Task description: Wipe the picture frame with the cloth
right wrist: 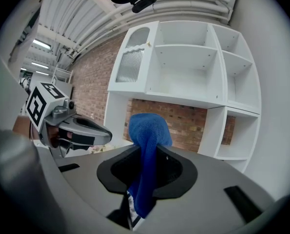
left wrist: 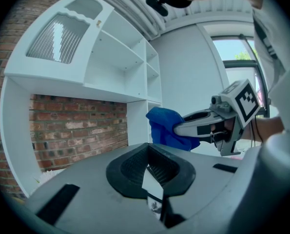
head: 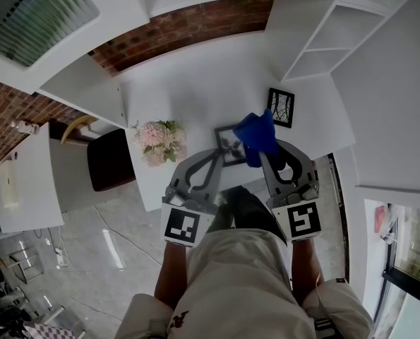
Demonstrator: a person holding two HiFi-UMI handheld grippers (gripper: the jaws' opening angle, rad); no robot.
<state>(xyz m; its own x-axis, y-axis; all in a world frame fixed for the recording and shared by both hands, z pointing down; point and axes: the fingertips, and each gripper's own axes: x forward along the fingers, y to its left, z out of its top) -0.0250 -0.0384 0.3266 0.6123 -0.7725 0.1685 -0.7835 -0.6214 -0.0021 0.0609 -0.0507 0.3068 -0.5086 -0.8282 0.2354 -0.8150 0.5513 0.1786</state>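
Left gripper (head: 219, 152) was closed on the near edge of a dark rectangular picture frame (head: 231, 142). Its own view showed the thin frame edge pinched between the jaws. Likely reason: pin the frame steady so wiping would not push it around.

The frame was near the front edge of the white surface (head: 195, 83), about midway along it. Could not tell whether it rested flat or was lifted a little.

Right gripper (head: 265, 155) was clamped on a blue fabric cloth (head: 256, 133), with a bunch sticking out past the jaw tips and a tail hanging below. The bunched end lay over the frame's right part, so the soft wad, not the hard jaws, would meet the frame face. The two grippers were close together, angled toward each other over the frame.

Judged step: wipe at or just short of contact. No view confirmed that cloth and frame touched.

A second black-framed picture (head: 281, 107) stood toward the back right of the surface, near the white shelf unit (head: 315, 44), apart from the work. A pink flower bunch (head: 157, 140) lay just left of the left gripper, near the surface's left edge, clear of the wiping path.
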